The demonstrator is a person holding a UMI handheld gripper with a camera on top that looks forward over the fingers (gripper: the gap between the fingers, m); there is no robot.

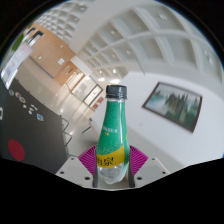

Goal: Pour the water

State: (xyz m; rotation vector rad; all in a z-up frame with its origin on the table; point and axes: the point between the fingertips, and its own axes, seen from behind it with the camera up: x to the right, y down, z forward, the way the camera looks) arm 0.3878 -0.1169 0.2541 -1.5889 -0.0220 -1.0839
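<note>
at the 6 o'clock base of the gripper view, the tongs [112, 163] present two fingers with magenta pads [88, 158], one at roughly 7 o'clock and one at roughly 5 o'clock. both pads sit against the flanks of the bottle [113, 138], with no gap visible on either side; tongs recorded as closed on the bottle, gripping its lower body.

bottle: clear plastic, green label [113, 122] with a yellow band lower down, dark green cap [117, 92]. long axis runs from 6 o'clock to 12 o'clock, nearly aligned with the fingers' forward direction. cap end points away from the tongs toward 12 o'clock, with a slight lean to about 1 o'clock. base end sits between the fingers, lowest part hidden below them. cap appears in place on the neck. liquid level inside cannot be read.

beyond the bottle: a white coffered ceiling [140, 40] fills the 12 to 2 o'clock sector. framed dark landscape picture [172, 101] on a pale wall at 3 o'clock. at 9 to 10 o'clock, a dark panel [25, 125] with a small red spot near its lower part; identity unclear. warm wood-toned surfaces [60, 65] at 10 to 11 o'clock, further back. the whole room appears tilted around the bottle.
</note>
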